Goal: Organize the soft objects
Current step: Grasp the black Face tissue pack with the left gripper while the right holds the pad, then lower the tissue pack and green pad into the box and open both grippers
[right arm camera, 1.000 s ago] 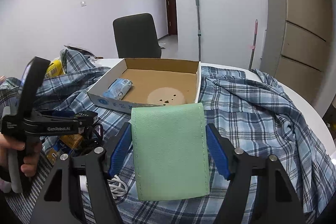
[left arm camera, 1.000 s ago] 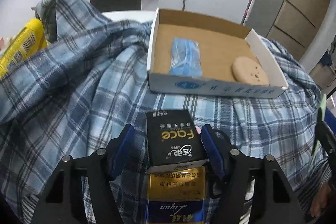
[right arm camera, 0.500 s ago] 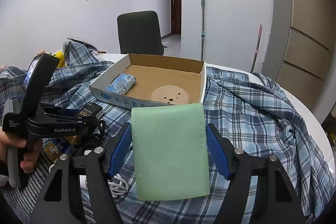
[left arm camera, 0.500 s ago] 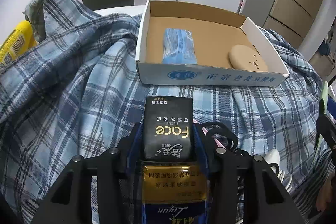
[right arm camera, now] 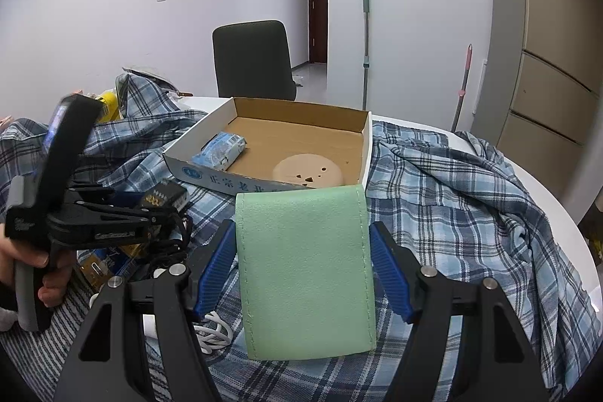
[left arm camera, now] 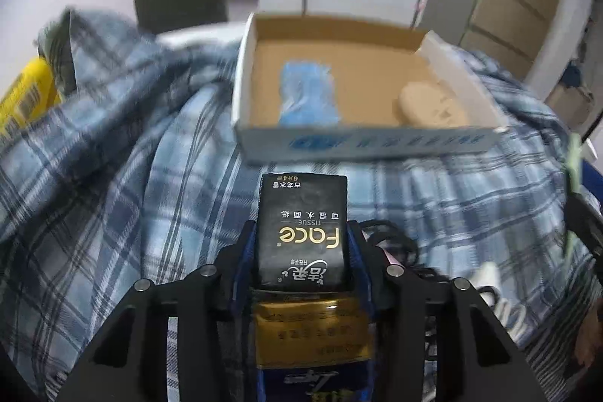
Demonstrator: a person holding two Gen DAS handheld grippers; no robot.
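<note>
One black tissue pack (left arm camera: 301,232) sits clamped between the blue pads of the left gripper (left arm camera: 301,251), its far end poking out toward the cardboard box (left arm camera: 361,142); beneath it lies a gold-and-blue packet (left arm camera: 312,338), apparently not in the grip. The pack is just short of the box's near wall, over the plaid shirt (left arm camera: 113,176) that covers the table. To do this step well, I judge the pack should be lifted clear of the near wall before it travels forward, since a low carry would catch the rim and shove the box; a soft pack gives under the pads, so the squeeze should be firm enough to keep it from sliding out (but not so hard that it buckles). Inside the box a blue packet (left arm camera: 307,93) lies at the left and a round tan pad (left arm camera: 429,104) at the right; the bare floor between them looks like the natural landing spot. Black cable (left arm camera: 392,236) coils just beside the right pad and could snag on the way up. The right gripper (right arm camera: 305,266) has a green pouch (right arm camera: 305,270) between its pads, which appear to touch both edges; it hangs over the shirt, just short of the box.
</note>
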